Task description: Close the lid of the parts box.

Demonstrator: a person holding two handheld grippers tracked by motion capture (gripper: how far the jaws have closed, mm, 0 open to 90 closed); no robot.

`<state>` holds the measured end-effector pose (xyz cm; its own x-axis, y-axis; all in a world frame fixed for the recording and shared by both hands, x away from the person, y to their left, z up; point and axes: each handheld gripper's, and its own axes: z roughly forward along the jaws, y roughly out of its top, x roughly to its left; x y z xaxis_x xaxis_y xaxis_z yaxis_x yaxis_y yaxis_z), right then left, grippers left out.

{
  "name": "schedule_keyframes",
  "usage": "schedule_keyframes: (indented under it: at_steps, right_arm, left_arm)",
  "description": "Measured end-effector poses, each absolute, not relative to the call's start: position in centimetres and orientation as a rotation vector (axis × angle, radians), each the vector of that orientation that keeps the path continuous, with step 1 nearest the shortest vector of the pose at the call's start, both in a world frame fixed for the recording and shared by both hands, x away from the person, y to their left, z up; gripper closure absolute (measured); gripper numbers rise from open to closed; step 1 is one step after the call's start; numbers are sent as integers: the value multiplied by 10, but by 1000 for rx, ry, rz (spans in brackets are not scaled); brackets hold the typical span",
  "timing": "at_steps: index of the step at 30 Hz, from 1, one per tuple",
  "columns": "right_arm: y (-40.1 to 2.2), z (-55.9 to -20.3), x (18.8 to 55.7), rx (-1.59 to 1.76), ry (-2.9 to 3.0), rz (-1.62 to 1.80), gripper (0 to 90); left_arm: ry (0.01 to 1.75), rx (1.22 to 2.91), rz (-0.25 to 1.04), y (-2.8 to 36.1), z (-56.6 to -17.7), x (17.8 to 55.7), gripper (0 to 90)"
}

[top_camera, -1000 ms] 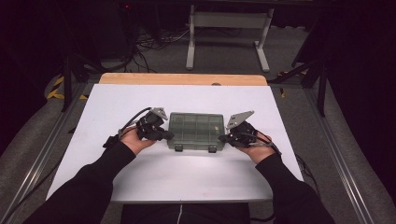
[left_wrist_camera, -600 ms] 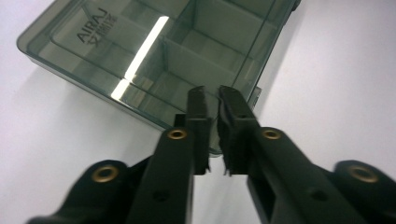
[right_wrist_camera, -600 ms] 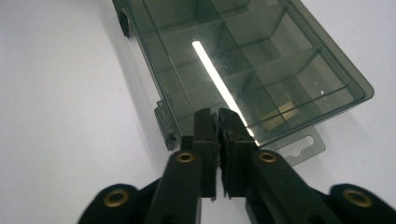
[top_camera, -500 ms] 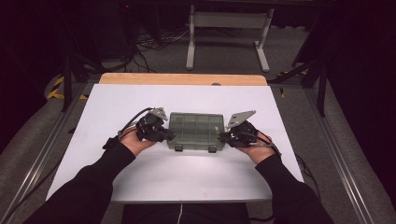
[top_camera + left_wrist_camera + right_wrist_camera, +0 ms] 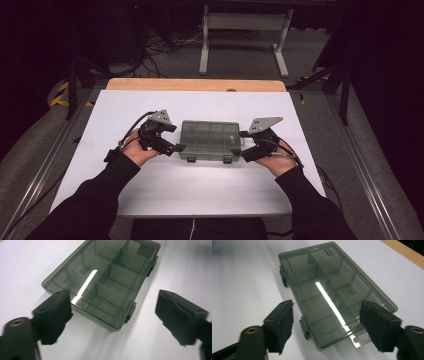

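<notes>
Smoky grey-green plastic, see-through, lid shut: that's the compartment box [image 5: 210,141], lying flat in the middle of the white table [image 5: 200,195]. From the high view, the left gripper [image 5: 179,147] sits just off one short end of it and the right gripper [image 5: 236,150] just off the other, both hands low over the table, forearms angled inward from the near edge, jaws pointing at each other across the box. Both sets of jaws have just been opening, so I'd say the box is set down and let go, and what's left is pulling the hands away, or going for the two latches [image 5: 191,158] on the near side, which look clipped. In the left gripper view, the box [image 5: 105,282] lies just ahead of the jaws, which stand wide apart, nothing between them, one pad [image 5: 53,315] overlapping the near corner but not pressing on it as far as I can tell. In the right gripper view it's the same deal: jaws spread wide, the box [image 5: 334,292] just in front, its hang tab [image 5: 359,340] nearest, no grip.
</notes>
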<state>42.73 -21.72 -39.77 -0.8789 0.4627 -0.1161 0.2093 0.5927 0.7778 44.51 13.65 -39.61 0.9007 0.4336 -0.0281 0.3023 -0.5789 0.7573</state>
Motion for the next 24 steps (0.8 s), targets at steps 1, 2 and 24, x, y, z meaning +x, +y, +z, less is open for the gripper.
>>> schedule_keyframes:
  at_steps: [1,2,24]
  right_arm:
    - [-217,-397,427,552,2511,1177,216]
    - [-218,-397,426,556,2506,1181,196]
    - [-244,-387,398,496,2290,1470,37]
  left_arm:
    - [524,2214,211,138,-395,443,104]
    - [519,2198,222,140,-394,441,84]
    - [501,1879,404,213,-397,383,5]
